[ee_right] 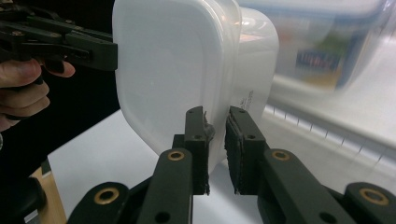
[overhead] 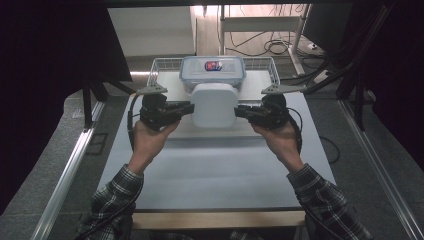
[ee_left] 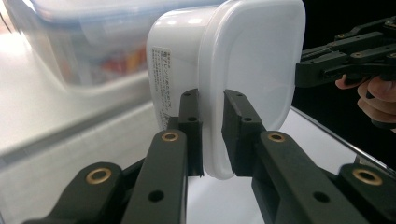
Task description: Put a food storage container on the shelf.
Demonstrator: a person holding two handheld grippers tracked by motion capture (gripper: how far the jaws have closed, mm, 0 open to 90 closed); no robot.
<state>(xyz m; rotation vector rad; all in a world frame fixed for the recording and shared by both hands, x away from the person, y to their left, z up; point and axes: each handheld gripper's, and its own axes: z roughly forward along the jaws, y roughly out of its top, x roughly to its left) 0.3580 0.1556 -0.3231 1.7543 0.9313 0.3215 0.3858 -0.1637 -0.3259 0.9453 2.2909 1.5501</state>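
The fingers of the left gripper stand nearly together, pinching the protruding rim of a white, rounded-square plastic container with a lid. One pad lies on the lid face, the other on the body side just behind the rim, beside a small printed label. The fingers of the right gripper stand just as narrow and clamp the same rim on the opposite edge of the container.

In the high view, the left gripper and the right gripper meet the white container from either side, each pointing inward and roughly level. The container hangs between them, clear of the pale surface, with its broad lid face turned toward the camera.

Right behind it, a clear rectangular plastic box with a blue-trimmed lid and colourful contents sits in a white wire basket at the far end of the surface.

Each gripper carries a grey three-cornered plate on top. The left hand and the right hand hold the gripper bodies, and plaid sleeves enter from the bottom.
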